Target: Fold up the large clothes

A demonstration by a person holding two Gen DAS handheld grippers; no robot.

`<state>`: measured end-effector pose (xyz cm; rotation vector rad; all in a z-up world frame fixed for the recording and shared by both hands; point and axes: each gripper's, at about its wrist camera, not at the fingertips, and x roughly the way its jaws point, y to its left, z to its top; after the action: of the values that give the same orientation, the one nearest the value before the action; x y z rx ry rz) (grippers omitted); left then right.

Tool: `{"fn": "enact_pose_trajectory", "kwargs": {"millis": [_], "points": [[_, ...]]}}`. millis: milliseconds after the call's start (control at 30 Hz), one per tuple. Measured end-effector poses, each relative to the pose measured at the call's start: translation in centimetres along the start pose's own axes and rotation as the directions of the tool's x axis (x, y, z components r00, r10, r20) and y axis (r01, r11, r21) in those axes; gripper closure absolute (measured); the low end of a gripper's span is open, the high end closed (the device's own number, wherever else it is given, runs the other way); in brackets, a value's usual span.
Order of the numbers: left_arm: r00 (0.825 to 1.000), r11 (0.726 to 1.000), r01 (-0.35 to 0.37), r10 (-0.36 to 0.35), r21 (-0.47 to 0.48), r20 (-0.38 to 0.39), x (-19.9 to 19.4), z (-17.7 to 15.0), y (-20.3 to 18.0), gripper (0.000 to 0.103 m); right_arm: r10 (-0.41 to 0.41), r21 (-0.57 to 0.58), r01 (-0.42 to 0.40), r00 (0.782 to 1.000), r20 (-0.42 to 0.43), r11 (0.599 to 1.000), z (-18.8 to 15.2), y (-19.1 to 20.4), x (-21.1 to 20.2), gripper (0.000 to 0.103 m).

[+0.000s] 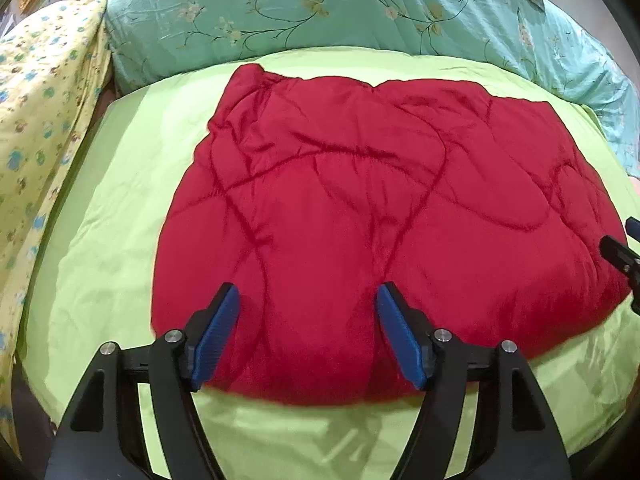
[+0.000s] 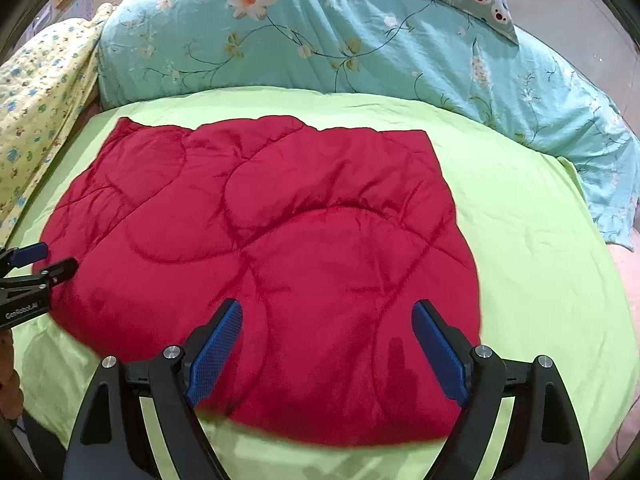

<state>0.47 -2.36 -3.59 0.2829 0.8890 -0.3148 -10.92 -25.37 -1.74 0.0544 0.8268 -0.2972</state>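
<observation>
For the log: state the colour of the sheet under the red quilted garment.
Light green sheet, plain; clearest in the right wrist view.

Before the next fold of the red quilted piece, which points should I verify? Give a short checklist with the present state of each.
1. Left gripper open, holding nothing: ok.
2. Right gripper open, holding nothing: ok.
3. Red quilted garment lies flat on the green sheet: ok, some wrinkles.
4. Near edge lies between both grippers' fingers: ok.
5. Layers under the top surface aligned: cannot tell, hidden.
6. Floral blue bedding apart from the garment's far edge: ok.
</observation>
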Motion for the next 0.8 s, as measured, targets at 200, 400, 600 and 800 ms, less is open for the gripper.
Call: {"fn": "enact_pose_trajectory", "kwargs": {"millis": [200, 400, 600, 800], "points": [[0.999, 0.999, -0.030, 0.030, 0.017, -0.013, -1.4, -1.8, -0.3, 0.031, 0.031, 0.007, -0.031, 1.000, 0.000, 0.999, -2.4, -0.2, -2.5, 0.015], [0.999, 0.998, -0.051, 0.050, 0.035, 0.004, -2.9, -3.3, -0.6, 0.031, 0.062, 0.005, -0.062, 0.998, -0.014, 0.998, -4.5, 0.1, -3.6, 0.015], [0.999, 0.998, -0.049, 0.049, 0.029, -0.004, -3.1, -4.2, -0.3, 0.031, 0.078, -0.014, -0.078, 0.997, -0.029, 0.997, -5.7, 1.5, -3.9, 0.015], [0.999, 0.999, -0.047, 0.047, 0.019, -0.006, -3.5, -4.7, 0.1, 0.031, 0.093, -0.042, -0.094, 0.995, -0.038, 0.995, -6.2, 2.9, -4.2, 0.015]]}}
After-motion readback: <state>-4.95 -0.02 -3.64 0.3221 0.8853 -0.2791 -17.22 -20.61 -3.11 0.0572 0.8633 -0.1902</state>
